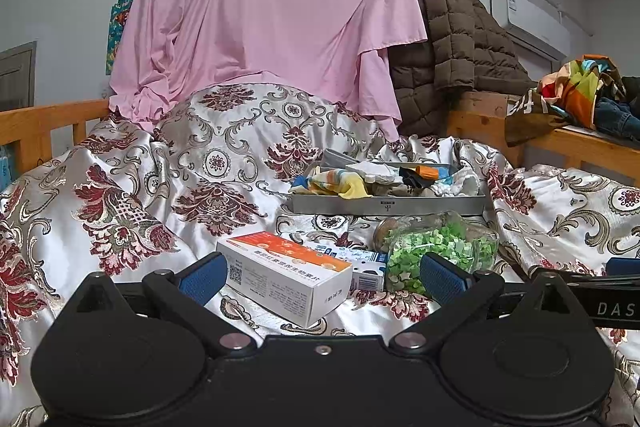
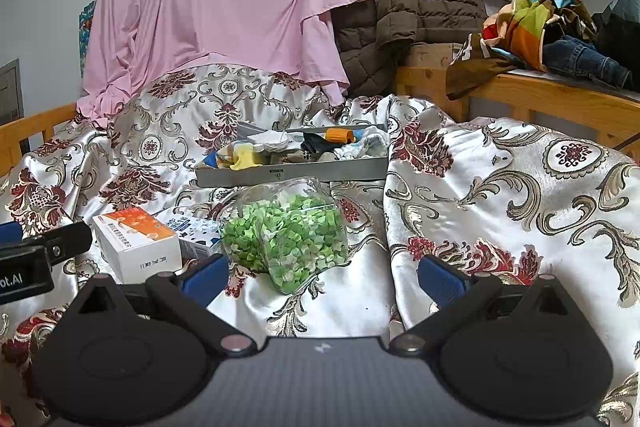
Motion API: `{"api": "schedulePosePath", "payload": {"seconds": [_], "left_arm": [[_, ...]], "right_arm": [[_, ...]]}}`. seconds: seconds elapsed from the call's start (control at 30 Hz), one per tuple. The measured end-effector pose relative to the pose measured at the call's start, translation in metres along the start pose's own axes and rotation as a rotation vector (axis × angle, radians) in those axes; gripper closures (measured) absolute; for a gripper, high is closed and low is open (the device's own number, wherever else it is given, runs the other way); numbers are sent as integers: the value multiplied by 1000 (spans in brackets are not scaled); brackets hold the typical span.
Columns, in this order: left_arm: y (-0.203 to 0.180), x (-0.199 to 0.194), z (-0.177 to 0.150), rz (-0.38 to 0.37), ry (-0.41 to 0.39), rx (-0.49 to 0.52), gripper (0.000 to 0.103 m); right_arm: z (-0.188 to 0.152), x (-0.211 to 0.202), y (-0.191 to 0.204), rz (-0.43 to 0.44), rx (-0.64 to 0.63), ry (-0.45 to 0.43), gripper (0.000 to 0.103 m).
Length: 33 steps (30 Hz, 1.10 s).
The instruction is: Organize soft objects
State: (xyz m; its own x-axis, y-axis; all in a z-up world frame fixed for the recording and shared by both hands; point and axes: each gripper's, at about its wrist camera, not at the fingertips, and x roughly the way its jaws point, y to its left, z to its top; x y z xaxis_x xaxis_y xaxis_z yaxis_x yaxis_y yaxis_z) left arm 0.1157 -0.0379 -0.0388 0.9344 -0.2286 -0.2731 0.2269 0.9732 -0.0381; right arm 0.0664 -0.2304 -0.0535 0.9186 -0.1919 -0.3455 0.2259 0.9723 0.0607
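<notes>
right wrist: grey tray (image 2: 292, 171) holds socks (image 2: 320, 143); jar (image 2: 288, 235) green bits.

two cardboard boxes lying on bedspread: one orange-and-white box (image 1: 286, 277), one blue-and-white box (image 1: 362, 265). one clear bag of green pieces (image 2: 286, 237) sitting beside them. one grey tray (image 2: 292, 173) holding several small cloth items, exact number unclear.

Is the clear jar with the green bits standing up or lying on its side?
On its side. The jar lies across the quilt, its green contents spread along its length.
</notes>
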Motion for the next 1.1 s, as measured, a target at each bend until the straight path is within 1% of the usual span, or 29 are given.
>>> {"api": "schedulePosePath", "payload": {"seconds": [0.87, 0.93, 1.03, 1.1], "left_arm": [[-2, 0, -1, -6, 3, -1, 1], [-2, 0, -2, -12, 0, -4, 1], [0, -2, -2, -43, -17, -31, 1], [1, -2, -1, -48, -8, -37, 1]], "right_arm": [[0, 0, 1, -1, -1, 1, 0], [0, 0, 0, -1, 0, 0, 0], [0, 0, 0, -1, -1, 1, 0], [0, 0, 0, -1, -1, 2, 0]]}}
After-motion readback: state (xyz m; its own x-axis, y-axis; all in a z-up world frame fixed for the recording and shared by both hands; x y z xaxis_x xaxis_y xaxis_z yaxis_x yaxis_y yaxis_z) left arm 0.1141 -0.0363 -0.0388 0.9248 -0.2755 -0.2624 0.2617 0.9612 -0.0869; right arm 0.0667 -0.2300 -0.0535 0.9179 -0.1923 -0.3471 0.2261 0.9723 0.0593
